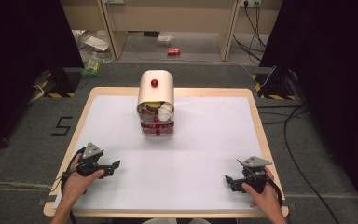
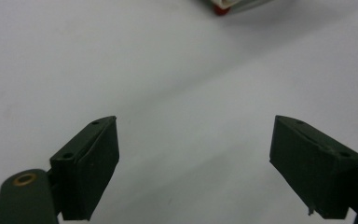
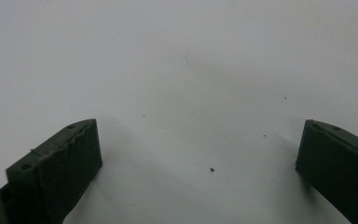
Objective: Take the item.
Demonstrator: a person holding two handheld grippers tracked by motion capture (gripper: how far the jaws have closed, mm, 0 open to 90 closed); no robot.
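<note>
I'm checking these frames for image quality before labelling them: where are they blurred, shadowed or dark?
High view: the white table top is evenly lit, the side curtains nearly black, and the cream round-topped box with a red knob is sharp. Left gripper view: the open black left gripper is soft, with a blurred red-and-white edge at the top. Right gripper view: dim, with soft shadows beside the open black right gripper.

Cream bread-box-style container with red knobs, standing at the far centre of the tabletop.

The container [image 1: 156,103] stands upright on the white tabletop [image 1: 205,154], toward the far edge. Its rounded cream lid bears a red knob [image 1: 154,83] and is rolled up, so the front is open, showing pale, yellowish items inside. Below is a clear lower section with small red parts along its front.
</note>
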